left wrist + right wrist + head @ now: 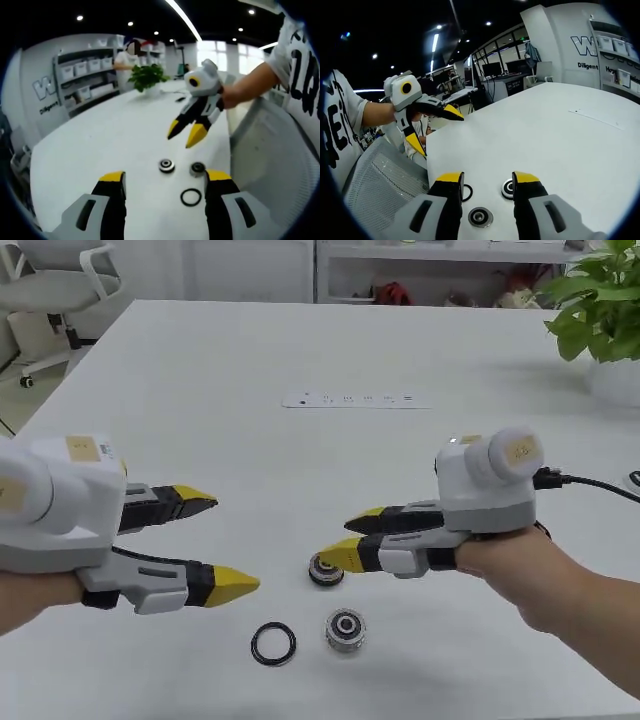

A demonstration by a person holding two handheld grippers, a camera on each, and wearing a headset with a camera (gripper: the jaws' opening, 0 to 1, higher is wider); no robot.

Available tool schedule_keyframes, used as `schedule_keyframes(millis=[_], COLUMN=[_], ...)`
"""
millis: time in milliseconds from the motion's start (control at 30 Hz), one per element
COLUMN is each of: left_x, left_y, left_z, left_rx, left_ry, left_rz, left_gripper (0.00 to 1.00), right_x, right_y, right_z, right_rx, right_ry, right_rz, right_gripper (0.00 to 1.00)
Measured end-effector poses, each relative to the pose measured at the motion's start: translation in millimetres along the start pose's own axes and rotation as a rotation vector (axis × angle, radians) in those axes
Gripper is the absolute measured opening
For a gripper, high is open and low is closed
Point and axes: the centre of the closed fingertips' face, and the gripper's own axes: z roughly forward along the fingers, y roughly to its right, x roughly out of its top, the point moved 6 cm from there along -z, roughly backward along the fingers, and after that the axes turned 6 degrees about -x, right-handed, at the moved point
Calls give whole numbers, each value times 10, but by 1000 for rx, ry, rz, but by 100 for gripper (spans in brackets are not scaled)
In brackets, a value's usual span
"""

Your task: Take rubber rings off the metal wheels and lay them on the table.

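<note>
Right gripper (347, 534) hovers jaws apart just beside the far wheel (326, 569), poised for a grab I'd say; left gripper (227, 544) hangs open near it, 1 rubber ring (273, 643) lying nearby.

A black rubber ring (273, 643) lies flat and free on the white table (300, 350), at the near side. Just right of it lies a silver metal wheel (346, 629). A second wheel (326, 570), with a dark rim, lies a little farther.

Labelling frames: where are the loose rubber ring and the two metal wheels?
loose rubber ring (255, 645), head view, its band's left side.
near wheel (346, 629), head view, hub.
far wheel (324, 573), head view, top face.
</note>
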Motion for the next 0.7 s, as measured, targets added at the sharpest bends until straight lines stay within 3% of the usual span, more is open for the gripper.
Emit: schedule_keyframes(millis=[700], left_x=[12], left_y=[-180], left_z=[128], left_rx=[6], left_ry=[-2], left_rz=[-8], left_gripper=[64], right_x=[-107], right_y=[213], right_z=[-33], right_rx=[-47], right_ry=[-24], right_rz=[3], right_gripper=[38])
